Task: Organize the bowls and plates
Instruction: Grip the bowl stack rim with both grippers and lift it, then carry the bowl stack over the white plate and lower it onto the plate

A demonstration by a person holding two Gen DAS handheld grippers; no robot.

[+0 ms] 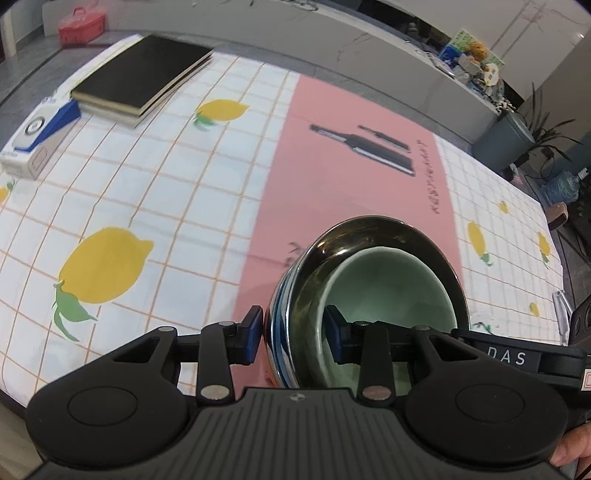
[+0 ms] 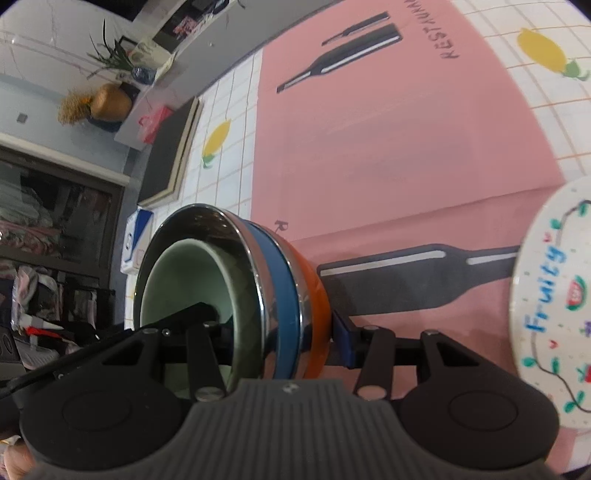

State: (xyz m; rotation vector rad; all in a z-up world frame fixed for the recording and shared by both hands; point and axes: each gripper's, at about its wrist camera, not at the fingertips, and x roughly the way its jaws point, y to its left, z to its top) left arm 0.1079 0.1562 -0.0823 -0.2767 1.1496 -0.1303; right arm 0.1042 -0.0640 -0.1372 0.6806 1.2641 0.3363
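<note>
1. Surface: a table under a white checked cloth printed with yellow lemons (image 1: pixel 105 266), crossed by a pink placemat with black bottle silhouettes (image 1: pixel 343 155). A grey counter with clutter runs behind it.
2. Far left of the left wrist view: a white and blue carton (image 1: pixel 37 134) at the table edge, touching a stack of black-covered notebooks (image 1: pixel 142 75). A red plastic case (image 1: pixel 81 21) sits on the ledge beyond.
3. Left gripper (image 1: pixel 293 334): narrow, clamped across the near wall of the bowl stack. One blue pad (image 1: pixel 254 332) presses the outside; the other is inside the pale green bowl.
4. Bowl stack, on the pink placemat, tilted in both views: a pale green ceramic bowl (image 1: pixel 391 288) nested in a polished steel bowl (image 1: pixel 365 236), over a blue bowl (image 2: pixel 282 291) and an orange bowl (image 2: pixel 316 295) at the bottom. Whether the stack touches the mat cannot be told.
5. Right gripper (image 2: pixel 280 332): narrow, gripping the same stack from the opposite side, one finger inside the green bowl and one blue pad (image 2: pixel 343 341) against the orange wall.
6. Far right of the right wrist view: a white round plate lettered "Fruity" with painted vines (image 2: pixel 546 295), on the mat near the stack, apart from it.
</note>
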